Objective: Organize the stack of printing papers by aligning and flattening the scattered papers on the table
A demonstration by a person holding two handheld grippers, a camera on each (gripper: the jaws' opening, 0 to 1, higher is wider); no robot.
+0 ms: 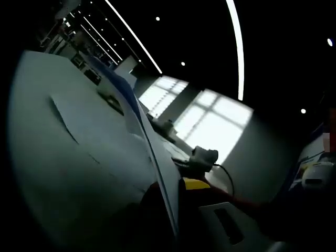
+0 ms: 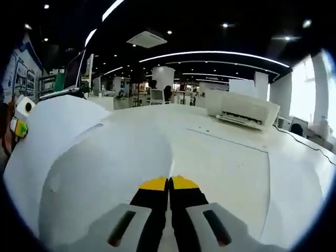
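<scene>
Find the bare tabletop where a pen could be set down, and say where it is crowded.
Free: the white table right of the right gripper, between it and the printer. Crowded: the left, where lifted paper sheets billow; the left gripper is among them.

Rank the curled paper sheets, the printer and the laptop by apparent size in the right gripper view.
1. Curled paper sheets, though closest to the camera.
2. Printer.
3. Laptop, looks smallest, but it sits far back, so true size is unsure.
</scene>
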